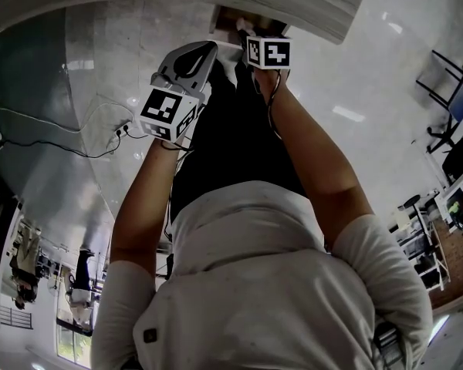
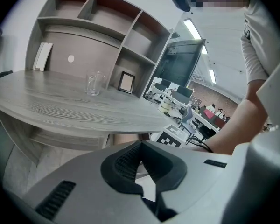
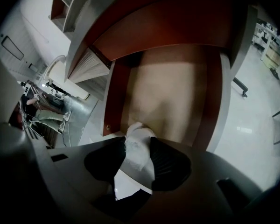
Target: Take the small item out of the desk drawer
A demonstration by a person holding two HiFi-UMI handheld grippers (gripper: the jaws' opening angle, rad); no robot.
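The desk drawer (image 3: 117, 92) stands pulled out, with red-brown walls and a bare tan floor. My right gripper (image 3: 140, 141) points steeply down into it, and a small white crumpled item (image 3: 136, 154) fills the gap between its black pads, touching both. In the head view the right gripper (image 1: 245, 29) reaches into the drawer (image 1: 230, 15) under the desk edge. My left gripper (image 1: 203, 50) hovers just left of it, above the floor. In its own view the left gripper (image 2: 140, 146) has its pads meeting at the tips, with nothing between them.
The grey wooden desk top (image 2: 60, 106) carries a clear glass (image 2: 93, 84) and a small picture frame (image 2: 126, 82) before a shelf unit (image 2: 107, 27). A dark monitor (image 2: 177, 66) stands to the right. Cables (image 1: 100, 141) lie on the shiny floor.
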